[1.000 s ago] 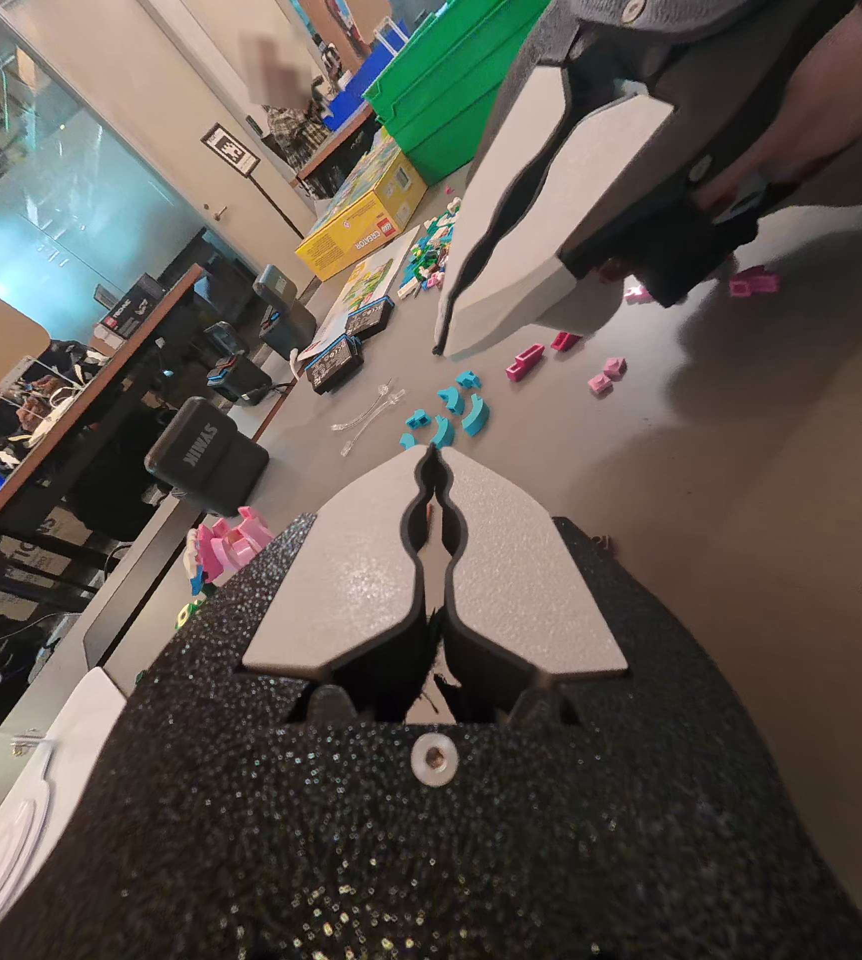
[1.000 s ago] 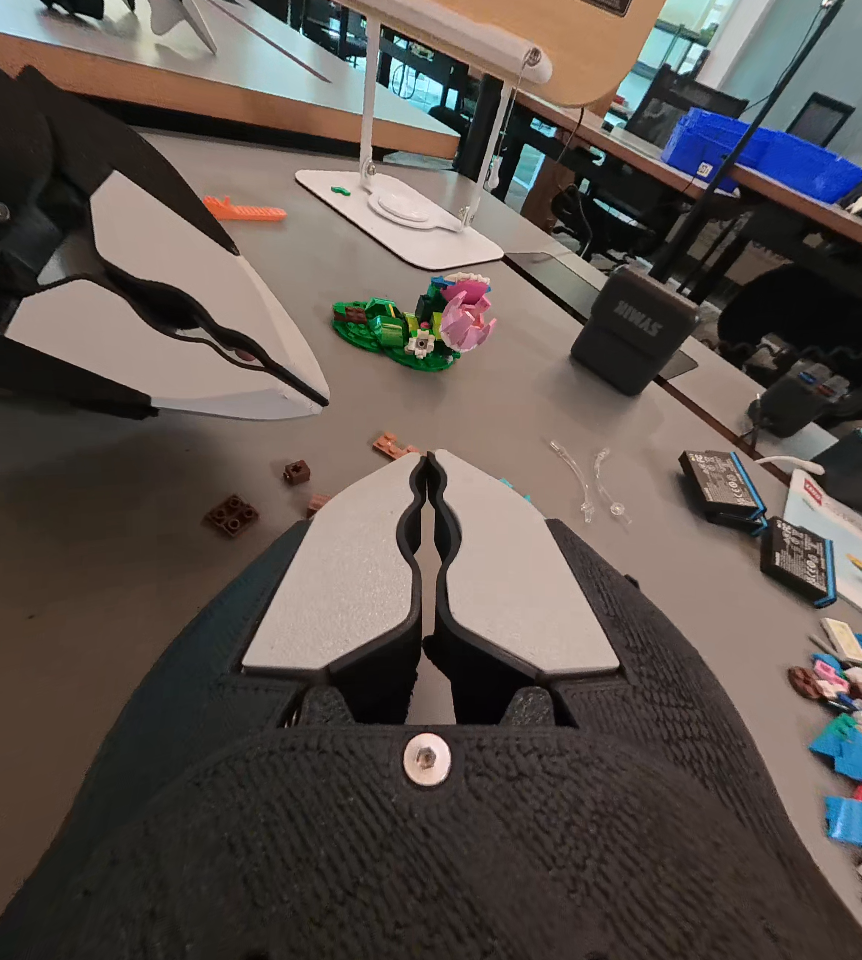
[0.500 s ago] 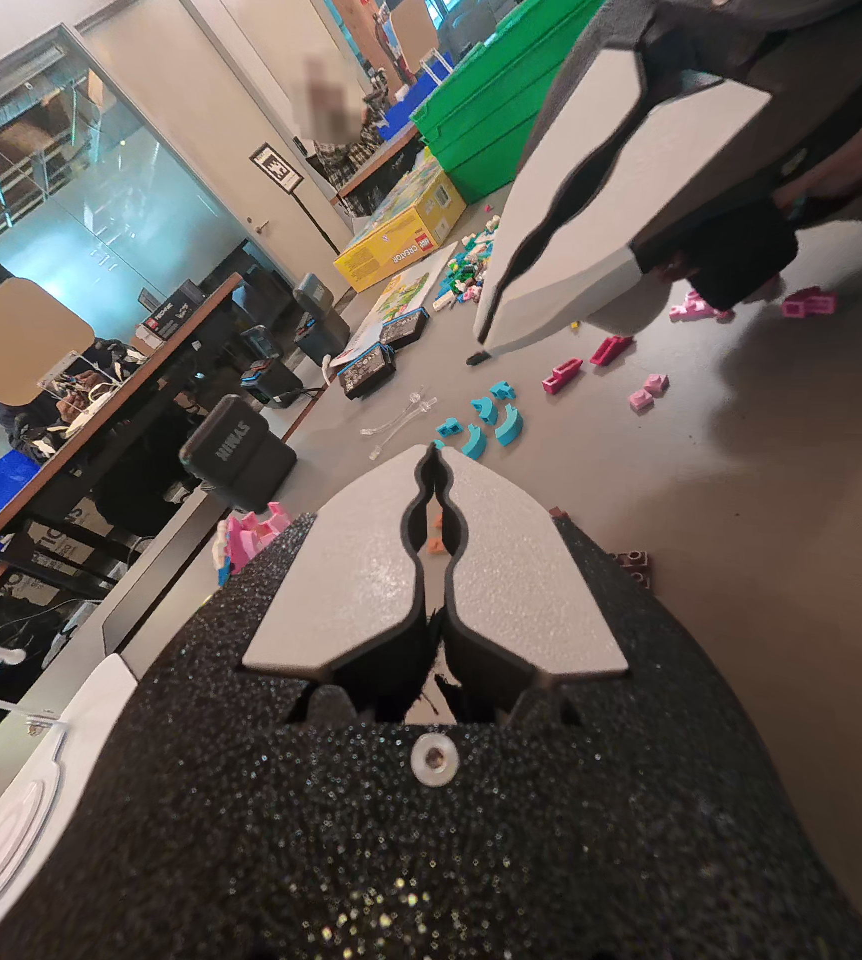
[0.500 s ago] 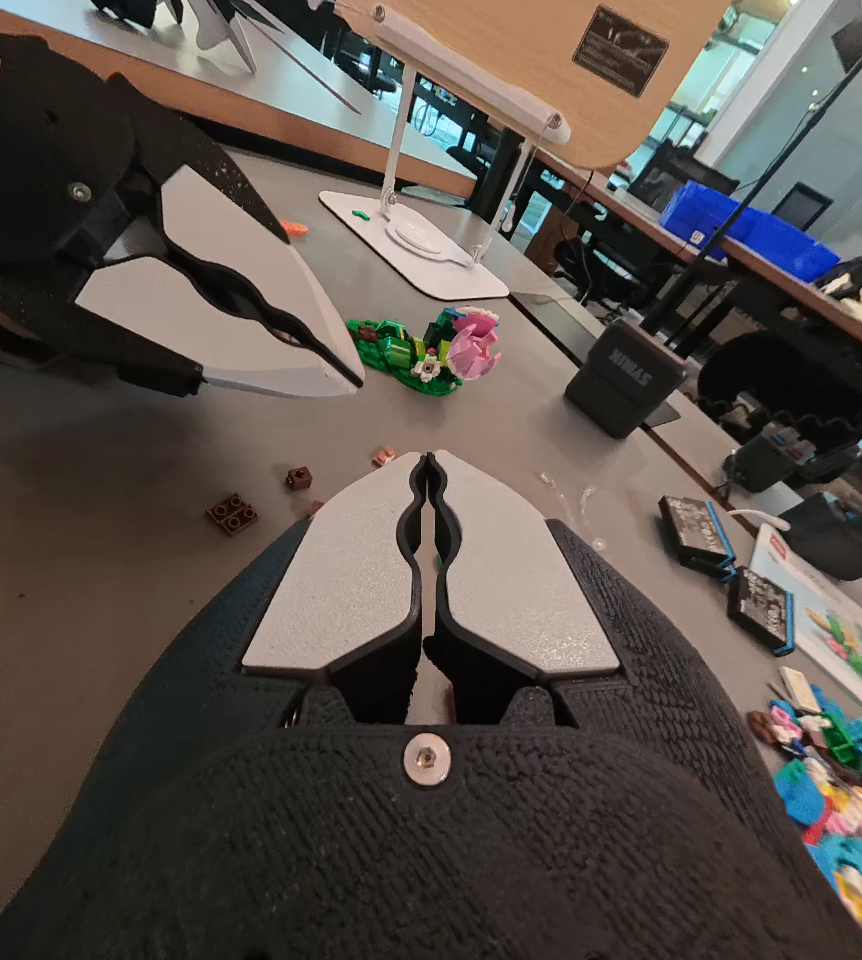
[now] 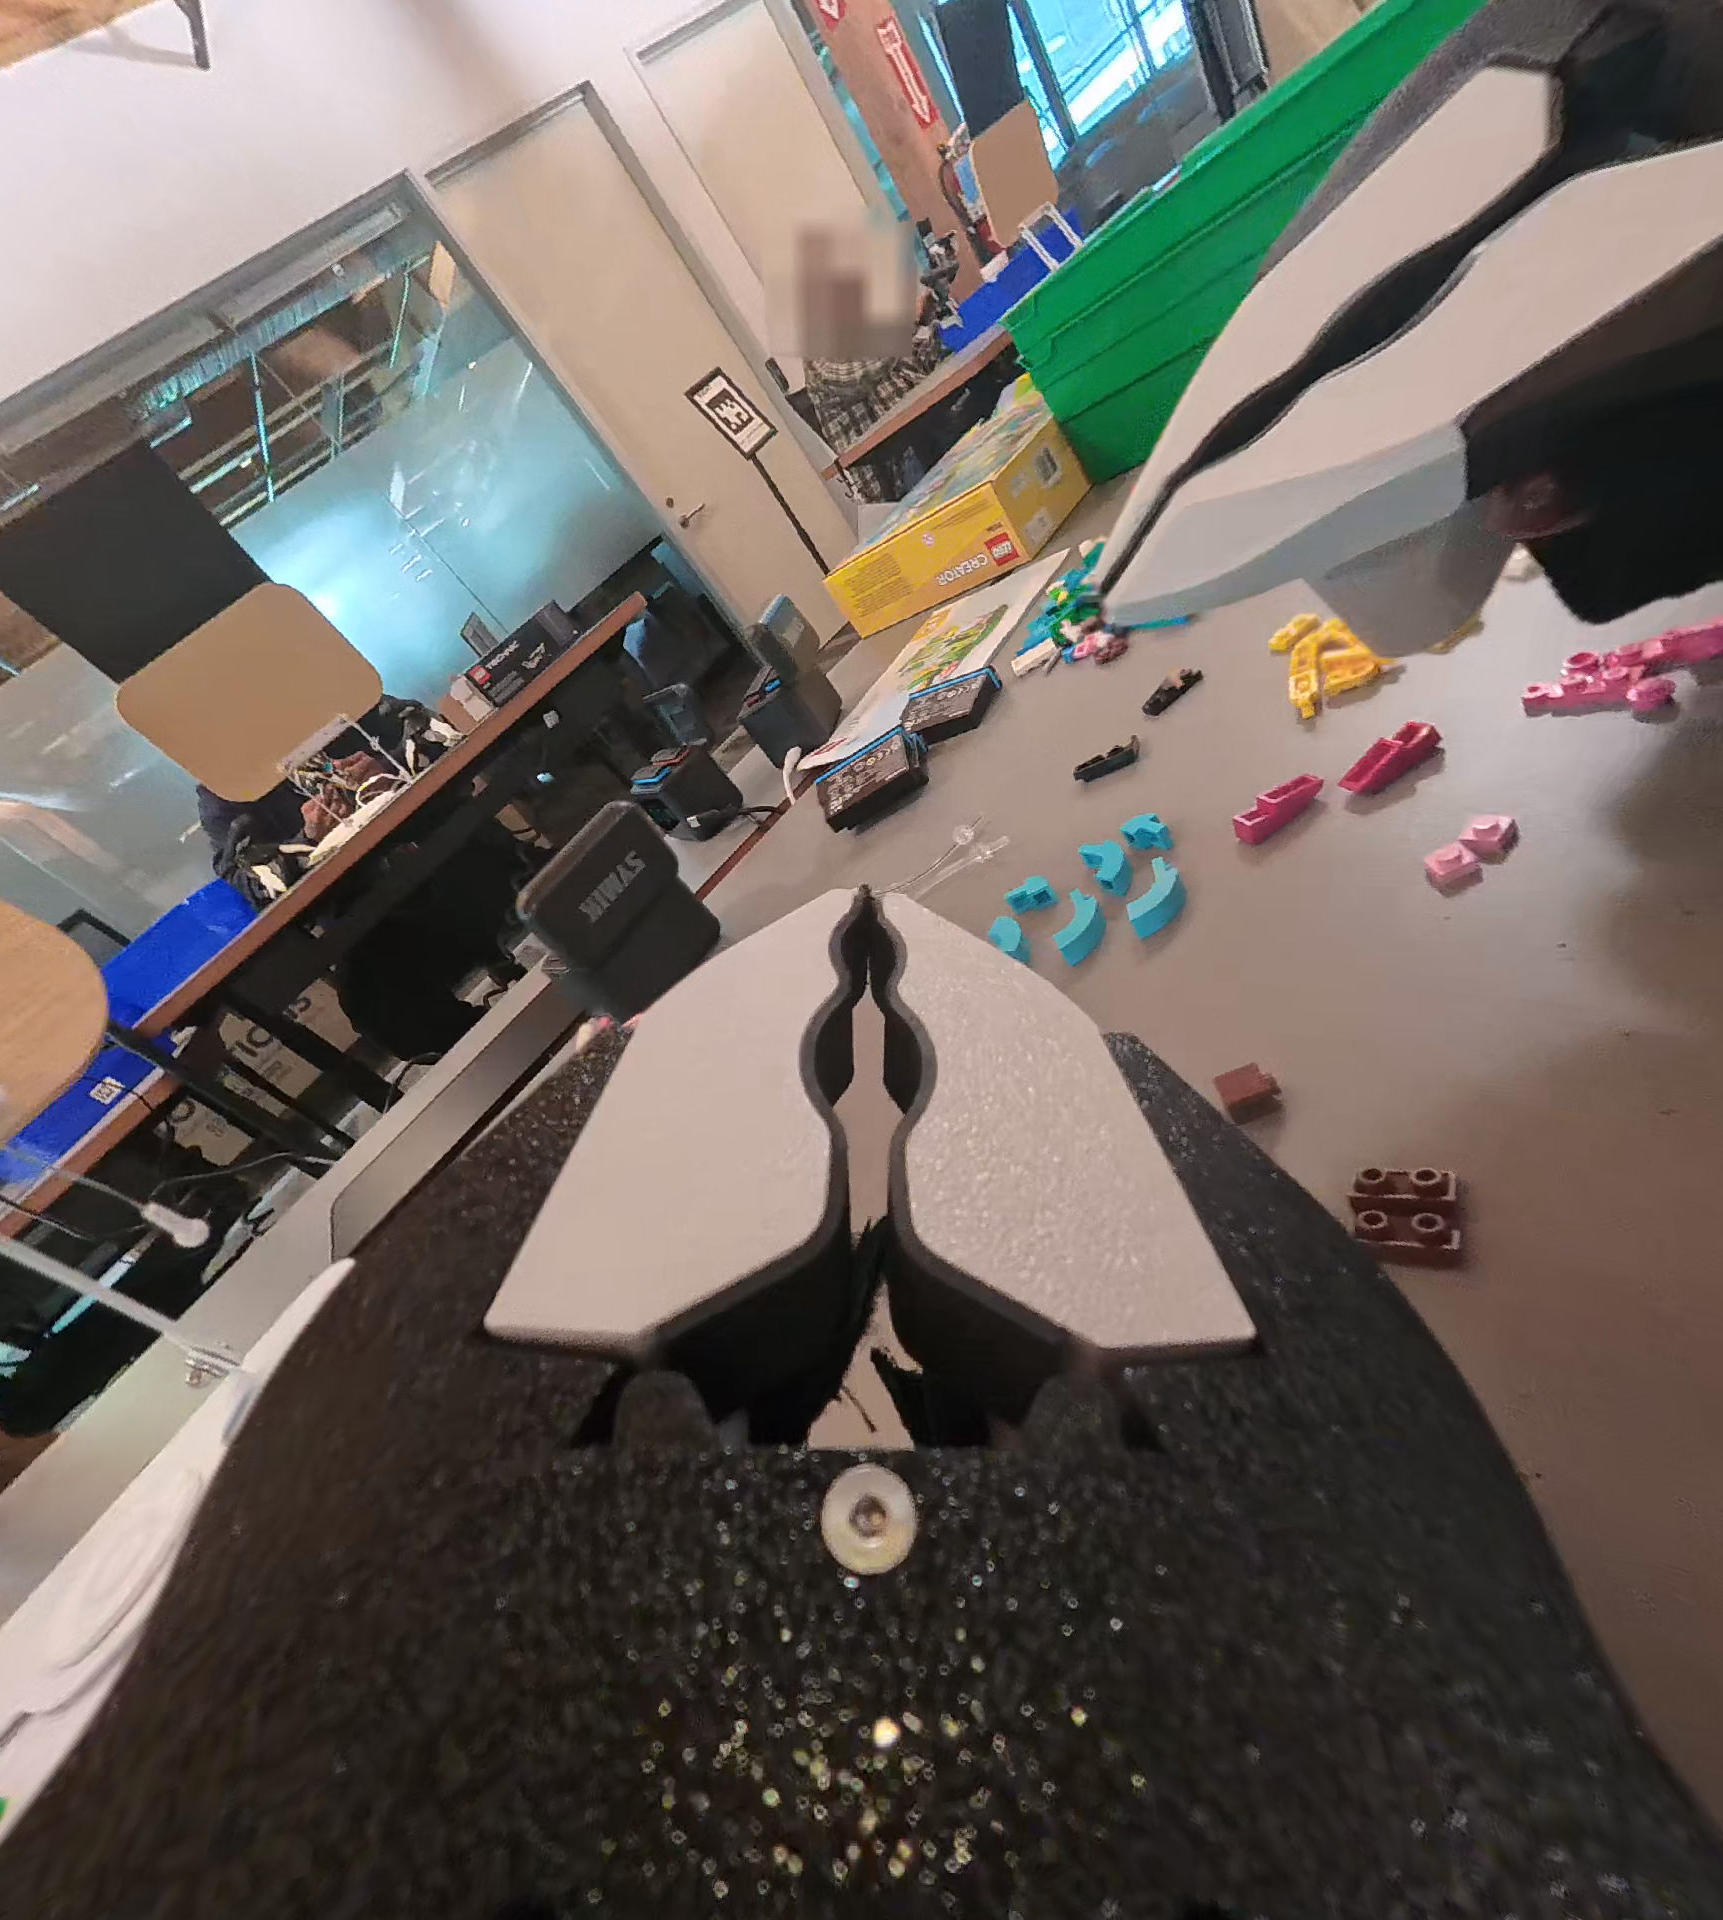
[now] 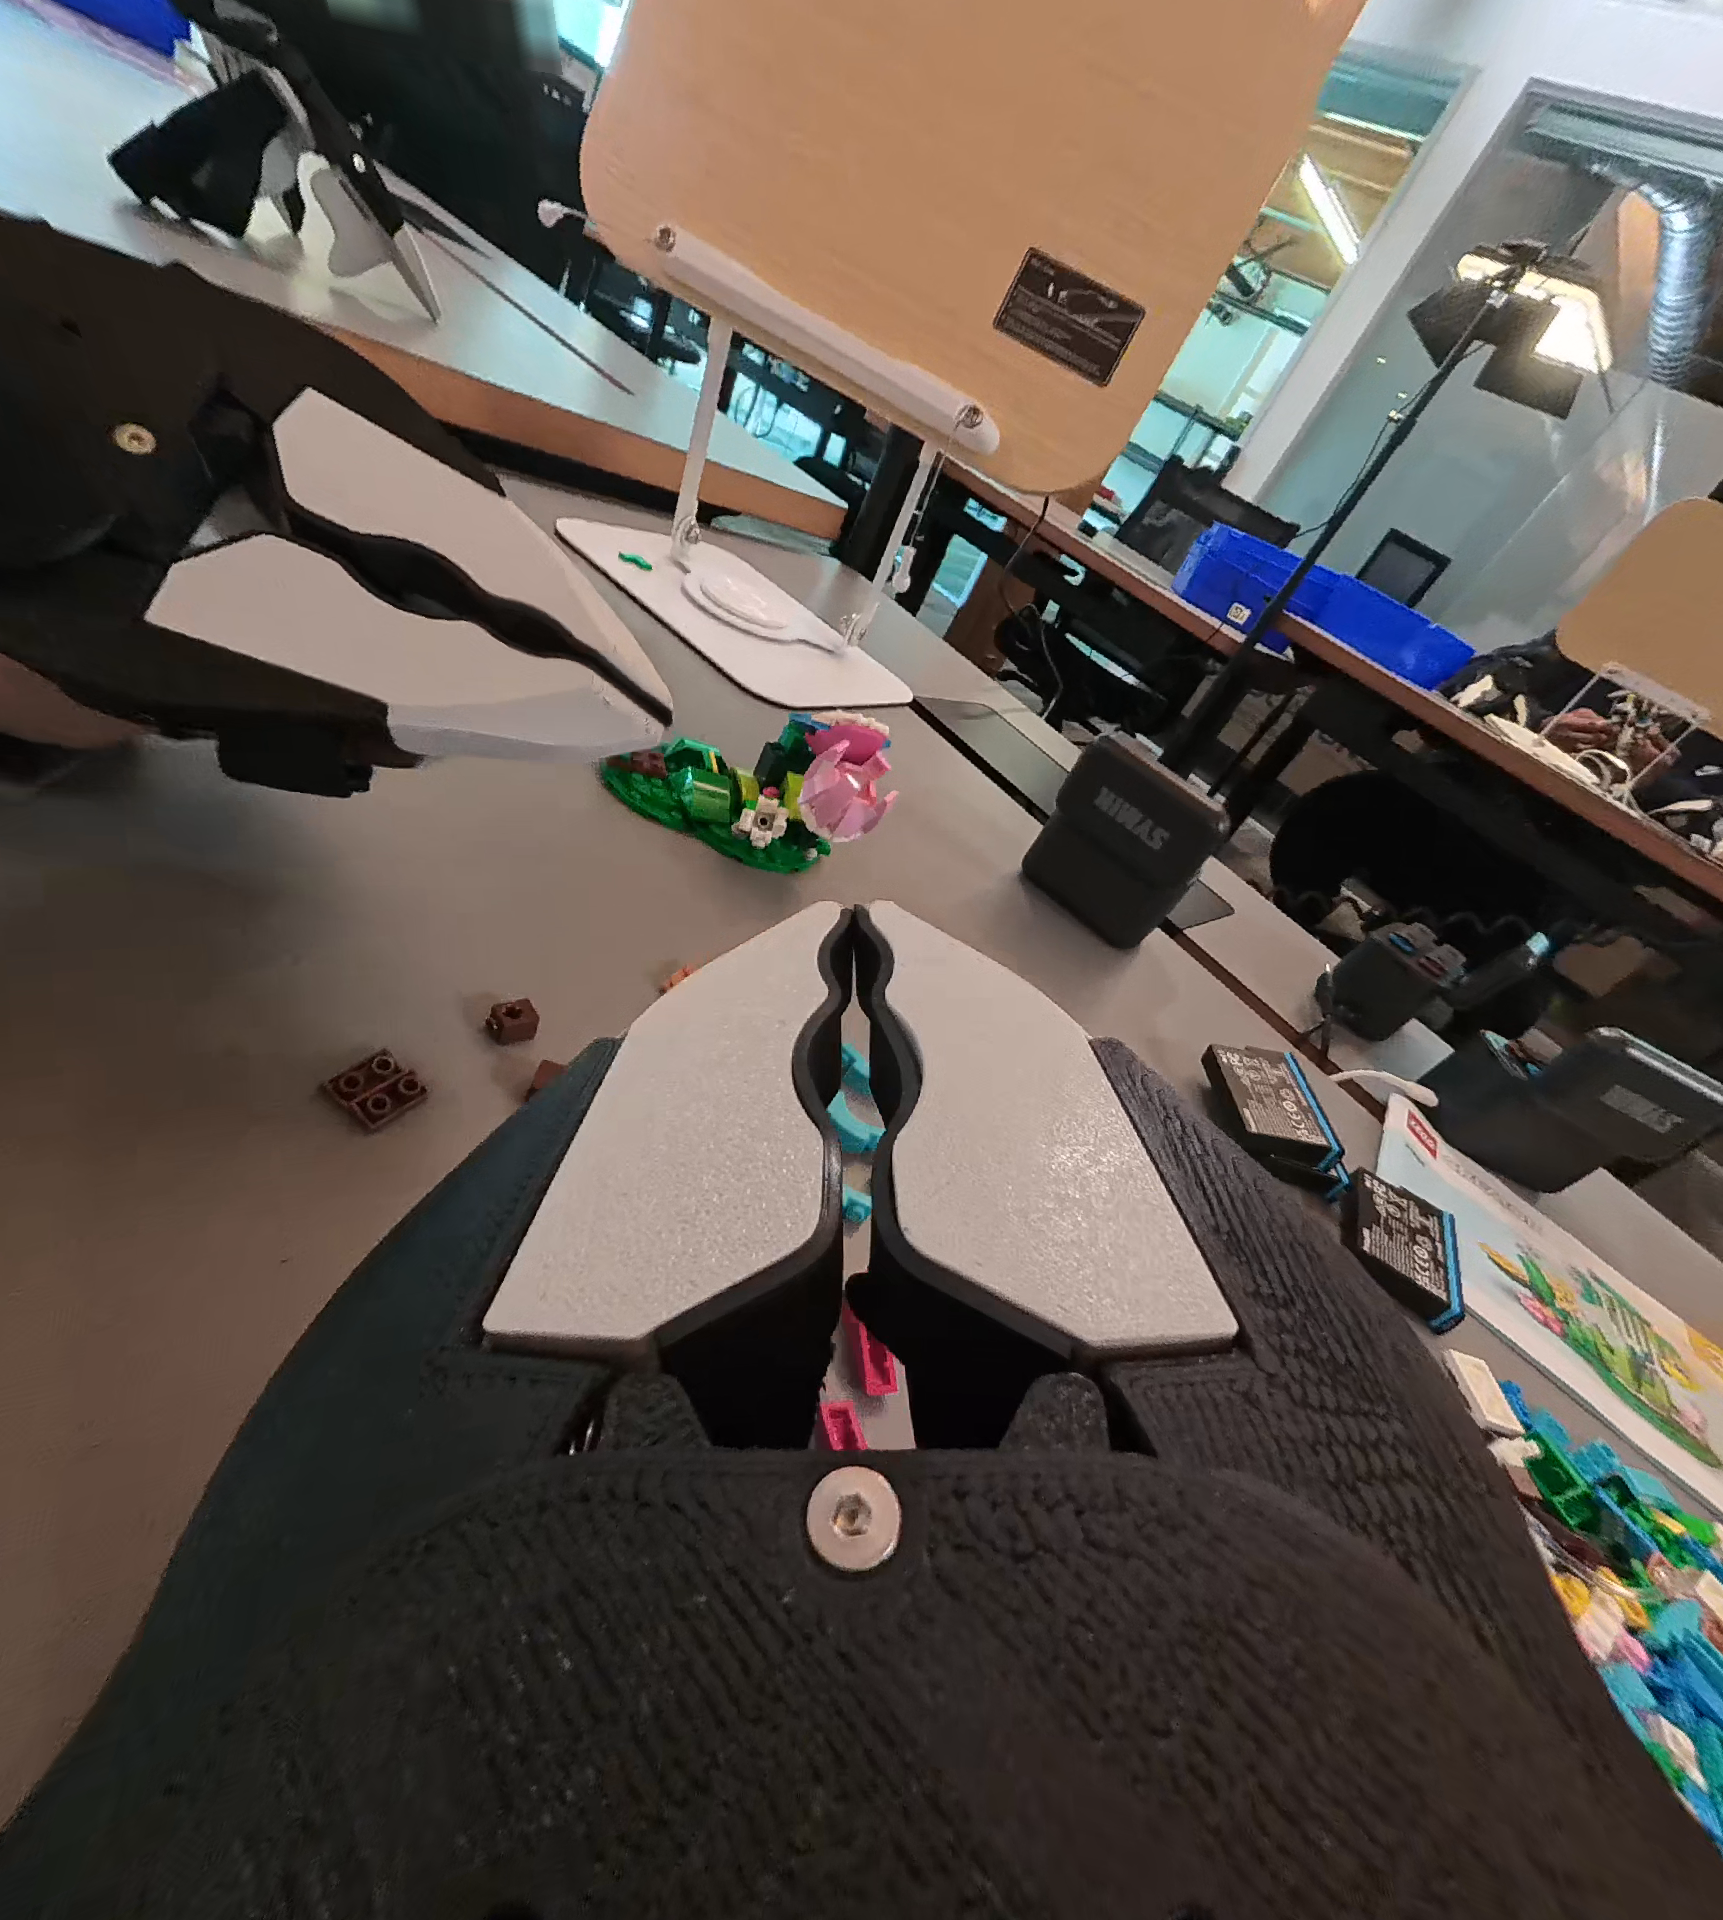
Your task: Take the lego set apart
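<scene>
Left gripper point(image 6: 654, 717): fingers pressed together and holding nothing; in the right wrist view its tip hangs just beside the left end of the flower model, above the table.
Flower model point(image 6: 753, 790): what remains of the lego set – a green base with a pink blossom at its right end, standing far on the grey table point(image 6: 161, 935), still assembled.
Brown bricks point(image 6: 374, 1088): a flat plate and a small cube (already pulled off, by the look of it) lying near and left of the right gripper.
Right gripper point(image 6: 855, 912): fingers closed at the tip with nothing between them; it points toward the model from the near side, well apart from it.
Step in hand, as I judge it: going back for the next piece. Both grippers need to open before they arrive – one to pin the green base flat, the other to pinch the blossom low and pull straight up, or the whole model will lift.
Black box point(image 6: 1122, 852): far right of the model, clear of the approach.
Batteries and booklet point(image 6: 1397, 1242): right edge.
Loose pile point(image 6: 1688, 1642): coloured pieces, near right.
White lamp base point(image 6: 732, 623): behind the model, limiting any far-side reach.
</scene>
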Demonstrator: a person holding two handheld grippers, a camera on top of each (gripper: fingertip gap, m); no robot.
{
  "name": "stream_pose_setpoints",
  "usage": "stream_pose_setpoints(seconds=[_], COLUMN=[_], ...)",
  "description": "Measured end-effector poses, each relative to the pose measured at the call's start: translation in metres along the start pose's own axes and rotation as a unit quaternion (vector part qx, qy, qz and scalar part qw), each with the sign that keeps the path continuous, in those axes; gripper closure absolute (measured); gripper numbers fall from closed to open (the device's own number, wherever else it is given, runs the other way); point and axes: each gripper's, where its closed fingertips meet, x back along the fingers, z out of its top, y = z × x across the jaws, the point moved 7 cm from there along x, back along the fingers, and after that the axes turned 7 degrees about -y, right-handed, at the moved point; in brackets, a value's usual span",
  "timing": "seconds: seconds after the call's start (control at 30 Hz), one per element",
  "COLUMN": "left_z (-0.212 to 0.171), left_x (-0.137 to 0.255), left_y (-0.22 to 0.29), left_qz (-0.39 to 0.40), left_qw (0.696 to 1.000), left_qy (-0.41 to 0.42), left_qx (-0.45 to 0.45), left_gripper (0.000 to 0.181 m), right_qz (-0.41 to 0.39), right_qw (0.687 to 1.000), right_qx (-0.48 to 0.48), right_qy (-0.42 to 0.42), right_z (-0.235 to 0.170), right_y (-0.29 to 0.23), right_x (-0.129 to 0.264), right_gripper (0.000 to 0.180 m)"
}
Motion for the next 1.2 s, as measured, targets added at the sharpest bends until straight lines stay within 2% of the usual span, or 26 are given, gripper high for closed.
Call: stream_pose_setpoints(seconds=[0.27,0.53,0.77,1.03,1.2], left_z=[-0.004,-0.006,-0.006,-0.007,-0.006], left_x=[0.002,0.008,0.008,0.008,0.008], left_y=[-0.009,-0.014,-0.011,-0.011,-0.011], left_qz=[0.007,-0.004,0.001,0.005,-0.001], left_qw=[0.998,0.989,0.991,0.993,0.993], left_qy=[0.023,0.046,0.047,0.052,0.06], left_qx=[0.055,0.139,0.122,0.102,0.1], left_gripper=[0.181,0.181,0.181,0.181,0.181], right_qz=[-0.021,-0.092,-0.096,-0.088,-0.075], right_qw=[1.0,0.993,0.992,0.992,0.992], right_qx=[0.0,-0.027,0.033,0.021,0.045], right_qy=[0.024,0.072,0.074,0.092,0.091], right_z=[-0.003,-0.006,-0.008,-0.008,-0.008], right_y=[0.005,0.013,0.002,0.005,0.0], right_x=[0.002,0.01,0.007,0.007,0.004], right_gripper=[0.18,0.18,0.18,0.18,0.18])
